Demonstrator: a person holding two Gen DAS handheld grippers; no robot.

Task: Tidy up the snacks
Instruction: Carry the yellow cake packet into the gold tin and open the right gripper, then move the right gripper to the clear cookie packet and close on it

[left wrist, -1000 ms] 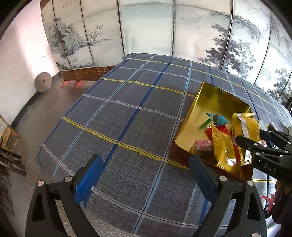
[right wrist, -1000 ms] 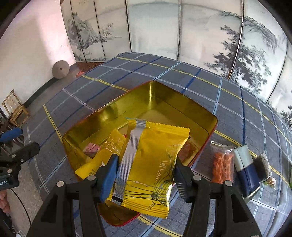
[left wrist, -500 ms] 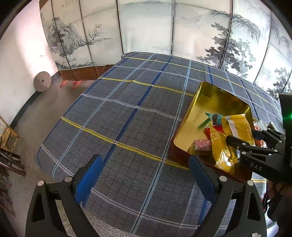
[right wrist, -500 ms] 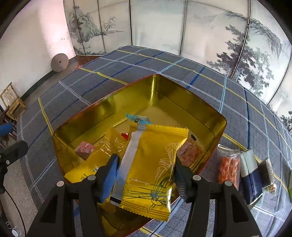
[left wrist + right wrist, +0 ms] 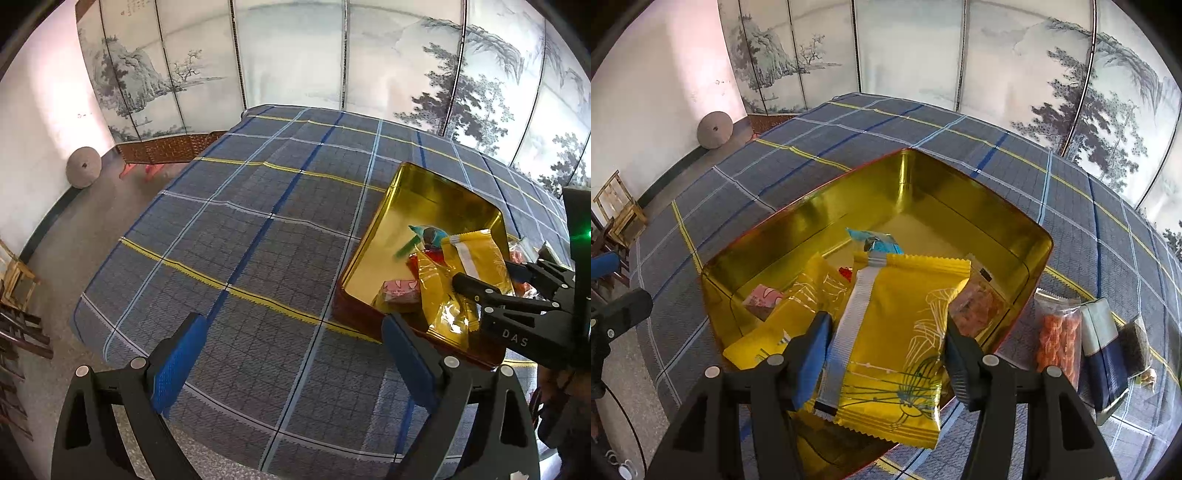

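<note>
Right claw (image 5: pixel 884 354) is clamped on the big yellow snack packet (image 5: pixel 897 332), pads at its two long edges, and its jaws have just eased apart a touch with the packet between them, prob. the start of the let-go. The packet hangs over the near end of the gold tin (image 5: pixel 960 192), low over the snacks already inside, so it drops in flat rather than catching the rim. In the tin: a second yellow packet (image 5: pixel 790 317), a pink sweet (image 5: pixel 762 297), a blue-wrapped sweet (image 5: pixel 873 240) and an orange-filled clear bag (image 5: pixel 979 306) (tucked against the right wall). Outside, right of the tin on the plaid worktop (image 5: pixel 849 133), an orange snack bag (image 5: pixel 1058 339) and a dark blue pack (image 5: pixel 1104 347) wait, likely next. Left claw (image 5: pixel 291 365) is wide open w/ nothing in it, parked over bare cloth left of the tin, clear of the drop.
</note>
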